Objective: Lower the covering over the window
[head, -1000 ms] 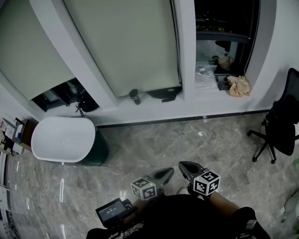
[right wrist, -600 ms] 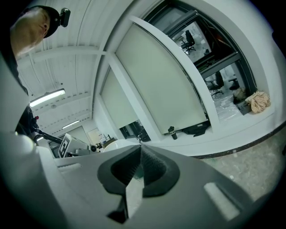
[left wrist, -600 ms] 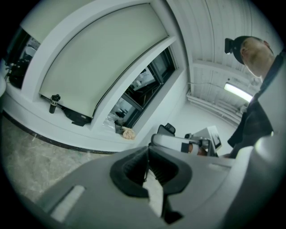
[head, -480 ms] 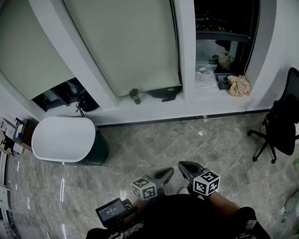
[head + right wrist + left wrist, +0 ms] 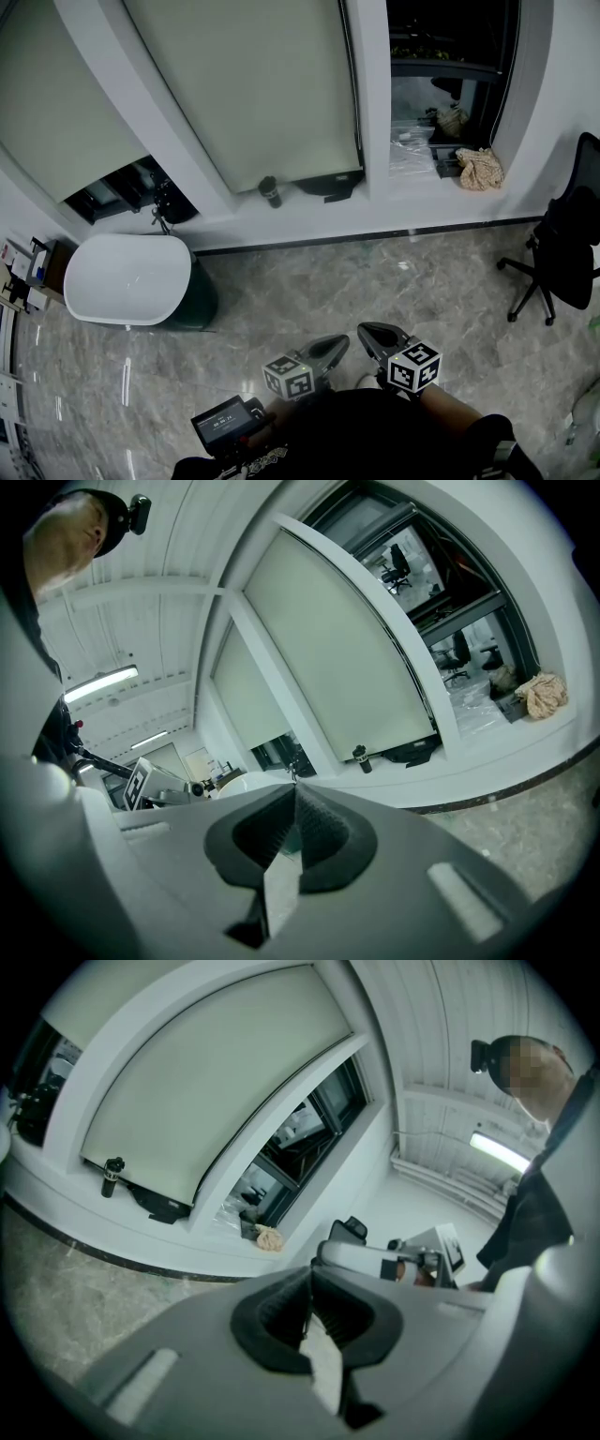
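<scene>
A pale roller blind [image 5: 258,89] covers the middle window almost down to the sill; it also shows in the left gripper view [image 5: 202,1091] and the right gripper view [image 5: 333,663]. A second blind [image 5: 52,112] hangs over the window at the left. The right window [image 5: 450,56] is uncovered and dark. My left gripper [image 5: 339,345] and right gripper [image 5: 367,332] are held close to the person's body, far from the windows, both shut with nothing between the jaws. In the left gripper view the jaws [image 5: 309,1274] meet; the right gripper's jaws [image 5: 293,789] also meet.
A dark bottle [image 5: 270,193] and a black object [image 5: 328,187] sit on the sill [image 5: 309,216] under the middle blind. A crumpled cloth [image 5: 480,171] lies on the right sill. A white round table [image 5: 122,279] stands left, an office chair [image 5: 562,253] right.
</scene>
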`<state>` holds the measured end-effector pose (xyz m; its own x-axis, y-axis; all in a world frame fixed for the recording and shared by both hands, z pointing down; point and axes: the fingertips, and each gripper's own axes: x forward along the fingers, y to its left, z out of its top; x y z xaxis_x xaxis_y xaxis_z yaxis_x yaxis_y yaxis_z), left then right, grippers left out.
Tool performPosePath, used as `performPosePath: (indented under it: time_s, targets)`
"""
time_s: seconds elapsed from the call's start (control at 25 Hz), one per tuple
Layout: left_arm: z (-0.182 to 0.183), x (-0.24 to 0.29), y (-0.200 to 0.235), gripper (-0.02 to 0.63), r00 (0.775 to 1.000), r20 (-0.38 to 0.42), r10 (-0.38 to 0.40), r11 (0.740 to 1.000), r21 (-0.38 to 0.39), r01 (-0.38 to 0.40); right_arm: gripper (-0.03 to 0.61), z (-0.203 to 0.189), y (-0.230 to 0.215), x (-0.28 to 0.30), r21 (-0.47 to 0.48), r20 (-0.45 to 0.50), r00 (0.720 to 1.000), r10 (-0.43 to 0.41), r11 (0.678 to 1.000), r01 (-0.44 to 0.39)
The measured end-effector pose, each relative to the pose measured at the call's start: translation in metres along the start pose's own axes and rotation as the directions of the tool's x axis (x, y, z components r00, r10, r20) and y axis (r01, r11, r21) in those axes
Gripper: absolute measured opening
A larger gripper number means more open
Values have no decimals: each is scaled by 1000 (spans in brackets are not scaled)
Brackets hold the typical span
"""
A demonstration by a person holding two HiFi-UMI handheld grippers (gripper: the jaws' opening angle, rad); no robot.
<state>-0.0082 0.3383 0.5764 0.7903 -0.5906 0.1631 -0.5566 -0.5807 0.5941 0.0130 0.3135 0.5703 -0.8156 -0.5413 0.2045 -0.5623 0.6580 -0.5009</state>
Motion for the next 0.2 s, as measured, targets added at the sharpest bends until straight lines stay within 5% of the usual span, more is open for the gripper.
performPosePath:
  time_s: [0.2]
  targets:
    - [2, 3, -2, 2, 1000, -4, 0, 1000, -3, 0, 6, 2, -1, -1, -3, -2, 1000, 2, 1000, -2]
